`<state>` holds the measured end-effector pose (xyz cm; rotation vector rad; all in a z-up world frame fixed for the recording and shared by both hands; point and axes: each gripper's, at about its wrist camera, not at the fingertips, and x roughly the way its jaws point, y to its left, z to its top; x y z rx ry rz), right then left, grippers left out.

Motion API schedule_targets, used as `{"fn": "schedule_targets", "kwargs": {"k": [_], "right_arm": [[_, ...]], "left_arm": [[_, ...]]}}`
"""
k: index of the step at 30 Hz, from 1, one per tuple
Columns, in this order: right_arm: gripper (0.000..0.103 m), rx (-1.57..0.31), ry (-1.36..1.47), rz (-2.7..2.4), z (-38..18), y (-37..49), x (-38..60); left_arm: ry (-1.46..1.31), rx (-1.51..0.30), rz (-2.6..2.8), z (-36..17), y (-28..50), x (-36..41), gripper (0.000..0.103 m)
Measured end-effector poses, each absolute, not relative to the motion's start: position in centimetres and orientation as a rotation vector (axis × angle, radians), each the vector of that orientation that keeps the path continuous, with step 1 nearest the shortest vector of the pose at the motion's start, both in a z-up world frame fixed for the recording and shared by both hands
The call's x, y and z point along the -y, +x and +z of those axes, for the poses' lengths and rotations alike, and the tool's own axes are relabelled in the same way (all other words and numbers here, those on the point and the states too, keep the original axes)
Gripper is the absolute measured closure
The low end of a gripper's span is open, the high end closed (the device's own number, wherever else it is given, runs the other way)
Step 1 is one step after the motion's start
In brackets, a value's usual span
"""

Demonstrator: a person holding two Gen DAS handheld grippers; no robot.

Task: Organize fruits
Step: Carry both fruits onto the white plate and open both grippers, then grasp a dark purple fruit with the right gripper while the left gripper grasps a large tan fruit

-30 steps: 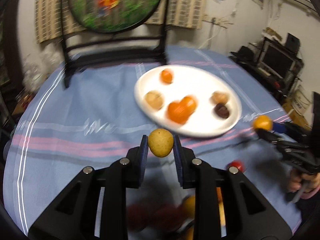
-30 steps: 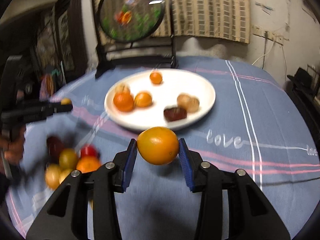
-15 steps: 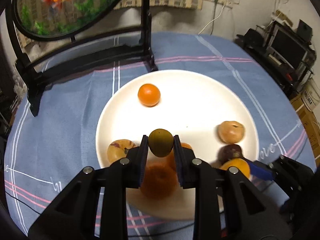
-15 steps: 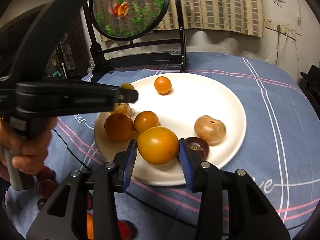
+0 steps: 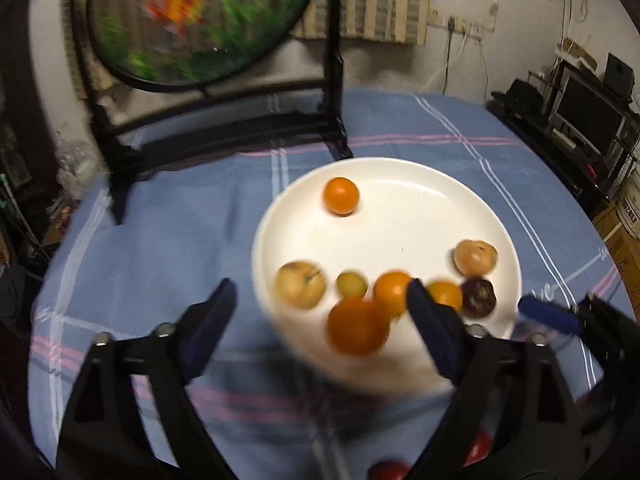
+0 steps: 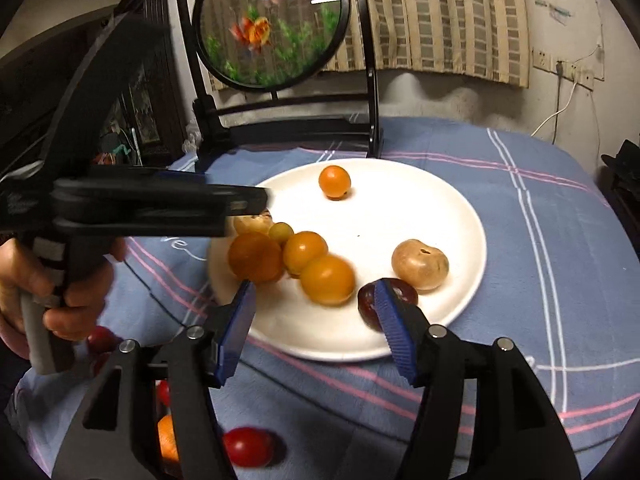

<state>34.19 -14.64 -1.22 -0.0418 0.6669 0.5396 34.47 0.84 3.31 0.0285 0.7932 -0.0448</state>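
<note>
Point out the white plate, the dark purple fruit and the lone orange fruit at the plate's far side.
white plate point(image 6: 460, 216): right wrist view, bare right rim.
dark purple fruit point(image 6: 370, 300): right wrist view, left half.
lone orange fruit point(image 6: 335, 182): right wrist view, centre.

Left gripper point(image 5: 316, 312) jaws opening, its small yellow-green fruit point(image 5: 351, 285) dropped onto the white plate point(image 5: 404, 184), right gripper point(image 6: 314, 314) jaws opening, its orange point(image 6: 328, 280) released onto the plate beside the others

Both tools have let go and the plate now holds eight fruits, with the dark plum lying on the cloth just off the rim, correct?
Not quite: the dark plum lies on the white plate, inside its near rim beside the tan fruit. The right wrist view shows it. The rest stands.
</note>
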Motion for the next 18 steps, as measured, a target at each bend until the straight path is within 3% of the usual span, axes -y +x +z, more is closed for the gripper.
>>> {"fn": "schedule_targets", "kwargs": {"k": [10, 18], "right_arm": [[0.041, -0.618, -0.074, 0.581, -1.2, 26.2, 15.6], [0.041, -0.617, -0.139, 0.664, -1.8, 20.9, 14.0]], "left_arm": [[-0.052, -0.686, -0.045, 1.7, 20.8, -5.2, 0.003], [-0.002, -0.65, 0.021, -0.4, 16.2, -5.8, 0.003]]}}
